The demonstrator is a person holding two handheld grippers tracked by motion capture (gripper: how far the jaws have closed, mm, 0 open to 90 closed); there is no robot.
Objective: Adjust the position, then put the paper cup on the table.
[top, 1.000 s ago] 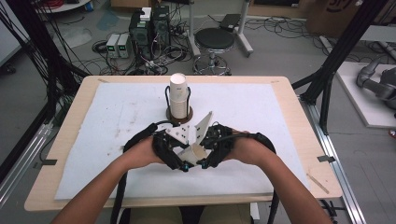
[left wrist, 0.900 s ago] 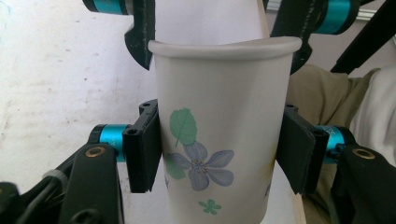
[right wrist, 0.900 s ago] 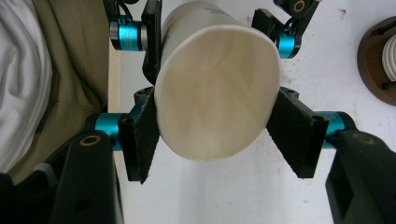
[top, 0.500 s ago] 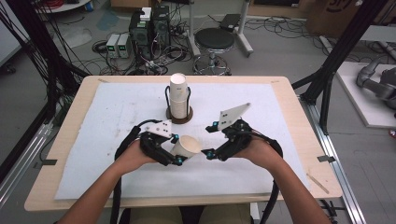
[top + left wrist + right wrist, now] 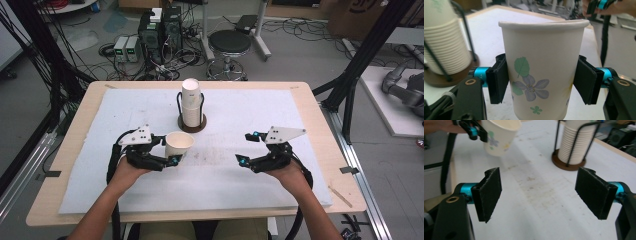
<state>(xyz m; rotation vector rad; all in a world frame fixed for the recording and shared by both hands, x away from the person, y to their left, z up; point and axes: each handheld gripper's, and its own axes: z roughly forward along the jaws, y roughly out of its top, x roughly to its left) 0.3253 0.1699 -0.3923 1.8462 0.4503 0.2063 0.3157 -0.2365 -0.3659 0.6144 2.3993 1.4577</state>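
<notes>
We see the left gripper (image 5: 167,152) with jaws clamped on the paper cup (image 5: 179,145) — upright, in front of the cup stack (image 5: 191,106) | jaws have just been easing wider, cup between them | right gripper (image 5: 246,148) well apart over the bench (image 5: 300,120) — jaws stand apart, nothing between them.

Matt paper cup (image 5: 541,70); rough stained white mat (image 5: 250,165).

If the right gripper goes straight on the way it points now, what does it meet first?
Probably nothing near: between the open jaws of the right gripper lies bare mat. The cup sits left of that line, the cup stack right.
</notes>
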